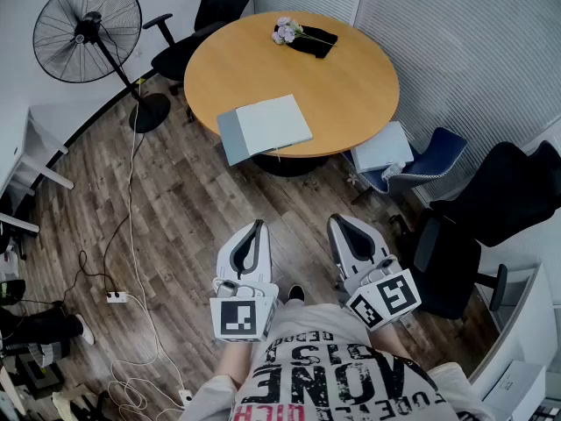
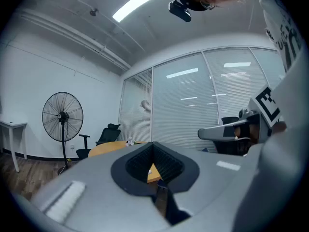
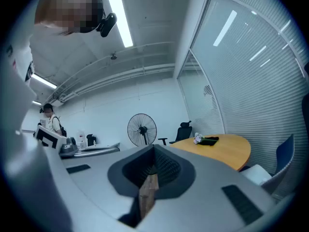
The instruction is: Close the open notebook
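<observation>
The left claw [image 1: 257, 228] and right claw [image 1: 338, 223] are both closed tight on nothing, side by side above the wood-plank floor [image 1: 184, 217]. Well beyond them, the open grey-and-white notebook [image 1: 263, 127] lies at the near edge of the round wooden tabletop [image 1: 351, 86].

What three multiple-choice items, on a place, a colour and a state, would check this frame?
1. The notebook lies: A on the floor; B on the round table, at its near edge; C on a chair.
2. The standing fan is: A white; B black; C red.
3. The left gripper has its jaws: A shut, empty; B wide apart; C shut on the notebook.
B: the head view shows it on the tabletop. B: cage and stand are black. A: the pads meet, nothing between.
</observation>
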Demonstrator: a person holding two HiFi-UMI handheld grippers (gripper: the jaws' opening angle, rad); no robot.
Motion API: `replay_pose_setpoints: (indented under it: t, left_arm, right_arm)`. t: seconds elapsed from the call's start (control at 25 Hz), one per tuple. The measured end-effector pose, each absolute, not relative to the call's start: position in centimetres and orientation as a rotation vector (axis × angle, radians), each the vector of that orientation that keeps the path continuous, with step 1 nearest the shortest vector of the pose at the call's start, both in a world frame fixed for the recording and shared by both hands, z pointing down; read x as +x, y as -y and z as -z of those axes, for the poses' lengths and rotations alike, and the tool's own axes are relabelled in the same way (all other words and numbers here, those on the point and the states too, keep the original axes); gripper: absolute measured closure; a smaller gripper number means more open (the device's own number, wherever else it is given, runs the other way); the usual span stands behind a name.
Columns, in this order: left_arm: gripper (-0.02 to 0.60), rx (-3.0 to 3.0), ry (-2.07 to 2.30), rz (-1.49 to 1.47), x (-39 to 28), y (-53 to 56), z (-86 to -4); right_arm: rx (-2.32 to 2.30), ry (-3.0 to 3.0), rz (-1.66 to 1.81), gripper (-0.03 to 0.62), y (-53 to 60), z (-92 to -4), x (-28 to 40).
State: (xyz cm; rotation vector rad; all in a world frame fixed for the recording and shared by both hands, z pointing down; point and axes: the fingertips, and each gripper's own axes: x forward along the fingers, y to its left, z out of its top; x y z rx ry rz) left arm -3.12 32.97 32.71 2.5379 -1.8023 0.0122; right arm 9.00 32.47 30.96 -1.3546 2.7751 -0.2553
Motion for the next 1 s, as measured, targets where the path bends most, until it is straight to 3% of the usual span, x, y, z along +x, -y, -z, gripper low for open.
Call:
replay_pose_setpoints:
  t: [1.0]
  left_arm:
    - [0.569, 2.504, 1.846, -0.012, -3.1, -35.4, -32.4]
  right_arm:
    - [-1.236, -2.776, 0.213, 0.582, -34.9, -29.7, 8.9]
